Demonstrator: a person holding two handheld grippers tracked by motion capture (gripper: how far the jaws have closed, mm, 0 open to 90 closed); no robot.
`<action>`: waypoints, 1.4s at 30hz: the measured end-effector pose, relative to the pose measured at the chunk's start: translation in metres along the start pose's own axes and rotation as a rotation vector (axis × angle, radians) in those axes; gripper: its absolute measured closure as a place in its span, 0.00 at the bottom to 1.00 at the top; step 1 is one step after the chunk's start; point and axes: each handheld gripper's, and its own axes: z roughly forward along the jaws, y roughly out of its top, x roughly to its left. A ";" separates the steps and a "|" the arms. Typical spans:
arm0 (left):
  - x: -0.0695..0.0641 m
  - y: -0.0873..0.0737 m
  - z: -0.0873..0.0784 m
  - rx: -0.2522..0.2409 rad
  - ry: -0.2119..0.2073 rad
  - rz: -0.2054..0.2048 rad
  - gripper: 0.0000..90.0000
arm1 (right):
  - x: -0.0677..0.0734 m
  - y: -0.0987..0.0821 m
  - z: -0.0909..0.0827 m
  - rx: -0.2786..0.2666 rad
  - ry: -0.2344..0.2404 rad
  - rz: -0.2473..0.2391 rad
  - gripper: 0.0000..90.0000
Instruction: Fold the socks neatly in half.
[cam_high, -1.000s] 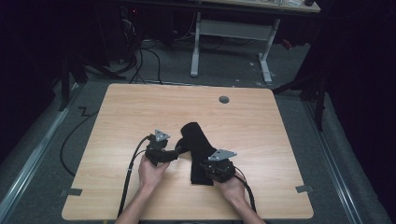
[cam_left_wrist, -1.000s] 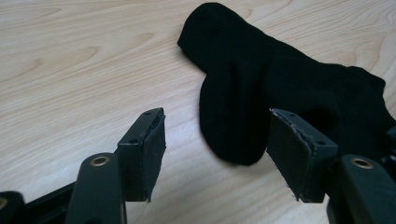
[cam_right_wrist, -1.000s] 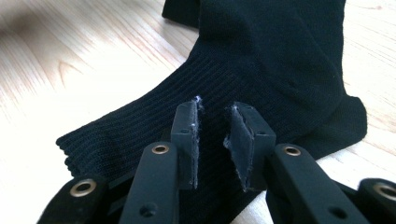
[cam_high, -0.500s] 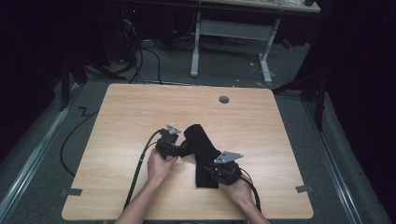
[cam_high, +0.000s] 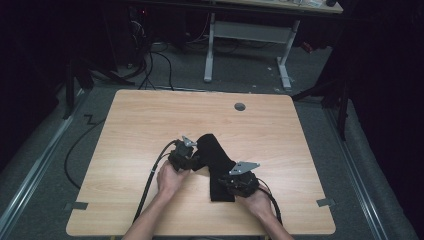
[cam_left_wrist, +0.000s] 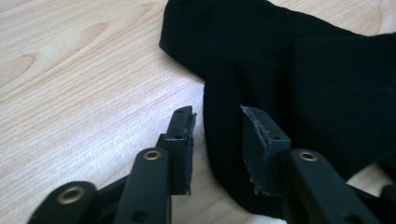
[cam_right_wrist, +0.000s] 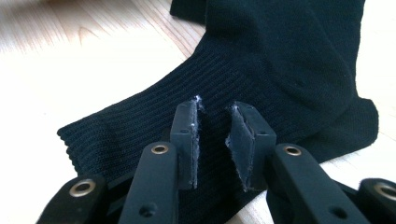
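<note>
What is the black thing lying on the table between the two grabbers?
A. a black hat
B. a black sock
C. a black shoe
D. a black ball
B: the black sock shows ribbed knit fabric with a cuff and a heel bend, lying flat on the wooden table.

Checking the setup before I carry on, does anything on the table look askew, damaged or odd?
The black sock is not flat: its far part is bent over toward the left hand-held gripper, making a crooked shape. The pads of the right hand-held gripper look frayed and whitish at the edges. Nothing spilled on the table.
</note>
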 end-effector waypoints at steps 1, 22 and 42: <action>0.000 -0.001 -0.001 0.000 -0.001 0.000 0.74 | 0.000 0.000 0.000 -0.003 0.003 -0.002 0.79; 0.004 0.003 -0.012 -0.042 -0.043 0.008 0.96 | 0.006 -0.001 -0.001 0.008 0.058 -0.049 0.79; 0.011 0.050 0.000 -0.122 -0.054 0.014 0.96 | 0.007 -0.001 -0.005 0.018 0.046 -0.052 0.75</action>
